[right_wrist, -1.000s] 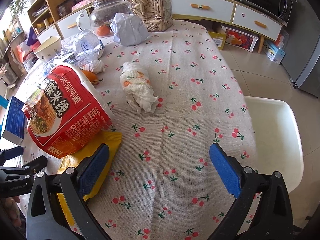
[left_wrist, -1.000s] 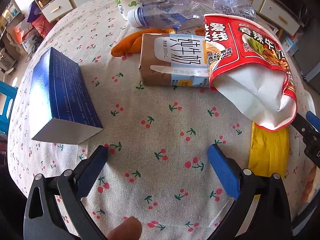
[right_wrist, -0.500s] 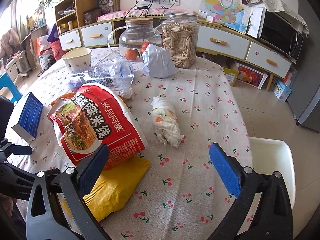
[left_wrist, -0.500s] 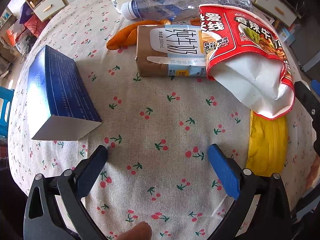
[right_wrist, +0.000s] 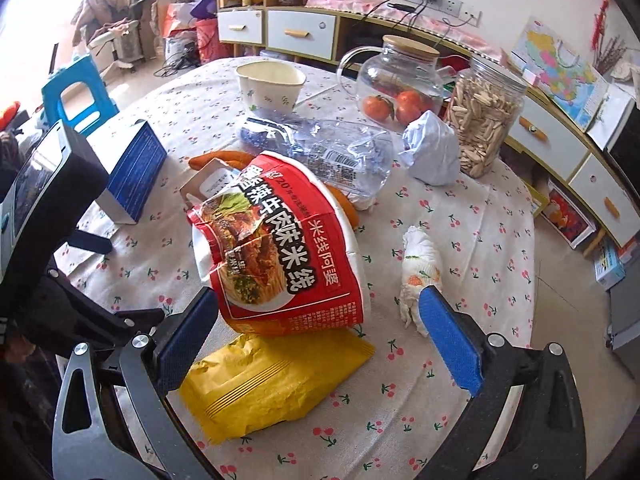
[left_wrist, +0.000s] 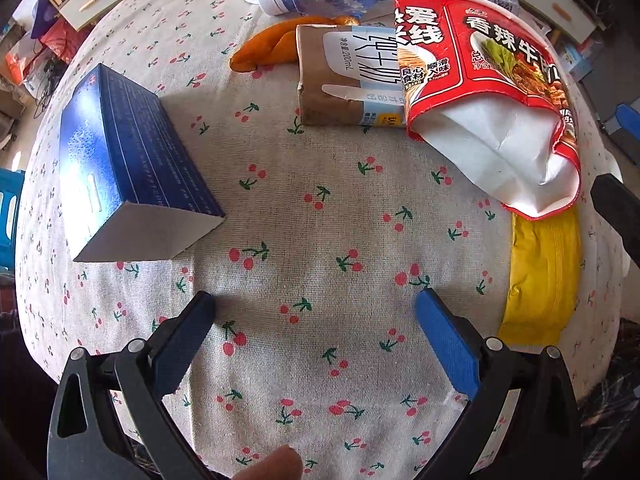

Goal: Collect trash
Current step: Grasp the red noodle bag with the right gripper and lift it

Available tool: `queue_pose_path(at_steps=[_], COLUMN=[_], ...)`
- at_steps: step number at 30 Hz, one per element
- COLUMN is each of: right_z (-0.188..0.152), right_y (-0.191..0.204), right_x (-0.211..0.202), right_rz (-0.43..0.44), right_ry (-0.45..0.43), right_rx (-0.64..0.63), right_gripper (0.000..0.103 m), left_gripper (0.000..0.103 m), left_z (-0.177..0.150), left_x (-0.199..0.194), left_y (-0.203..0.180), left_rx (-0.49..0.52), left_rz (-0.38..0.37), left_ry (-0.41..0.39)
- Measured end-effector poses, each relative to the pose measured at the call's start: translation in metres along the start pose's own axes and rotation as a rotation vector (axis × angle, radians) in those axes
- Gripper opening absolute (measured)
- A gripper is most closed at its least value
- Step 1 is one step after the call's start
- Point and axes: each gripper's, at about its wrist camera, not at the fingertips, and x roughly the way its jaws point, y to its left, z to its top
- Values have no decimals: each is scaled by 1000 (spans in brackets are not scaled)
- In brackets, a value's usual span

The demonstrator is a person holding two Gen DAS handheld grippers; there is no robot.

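Task looks barely started — nothing gathered, no bin or bag visible in either view.

Left tongs (left_wrist: 314, 310): spread wide, empty, over bare cherry-print cloth on the round counter (left_wrist: 280, 200). Right tongs (right_wrist: 316, 308): also wide open, holding nothing, with the crushed red paper noodle bowl (right_wrist: 288, 248) and the flat yellow foil snack packet (right_wrist: 272, 384) lying between its blue pads in that view; whether a pad touches either, I cannot tell.

Trash all loose on the counter:
- noodle bowl on its side, partly over the yellow packet
- brown-and-white 200 mL milk carton (left_wrist: 344, 80), touching the bowl's rim
- orange peel strip (left_wrist: 268, 48) just behind the carton
- crushed clear plastic water bottle (right_wrist: 320, 152)
- wadded white printed tissue (right_wrist: 418, 268), right of the bowl
- crumpled pale-blue paper ball (right_wrist: 430, 152) by the seed jar
- blue rectangular cardboard box (left_wrist: 120, 160) and white paper cup (right_wrist: 270, 84) — trash or not, can't tell

My read: every pickup is left; the bowl or the yellow packet is nearest the right tongs.
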Motion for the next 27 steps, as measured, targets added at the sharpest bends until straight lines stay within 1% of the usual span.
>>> queue_pose_path(at_steps=[4, 7, 10, 12, 16, 19, 27], right_z=[2, 2, 2, 4, 7, 6, 3], right_y=[7, 11, 17, 15, 5, -1, 3], right_x=[14, 26, 34, 38, 50, 54, 28], right_rz=[-1, 36, 47, 63, 127, 158, 128], right_ry=[22, 44, 48, 49, 72, 78, -10], right_rx=[-68, -83, -109, -96, -33, 22, 53], right_gripper=[96, 96, 96, 96, 96, 94, 92], left_gripper=[98, 98, 98, 98, 98, 98, 98], left_z=[0, 2, -1, -2, -2, -1, -3], left_x=[0, -2, -1, -1, -1, -2, -1], left_y=[-2, -6, -7, -7, -8, -9, -11], left_rx=[6, 11, 10, 11, 14, 14, 7], left_rz=[4, 5, 7, 8, 9, 11, 11], left_ry=[-2, -5, -6, -9, -13, -13, -19])
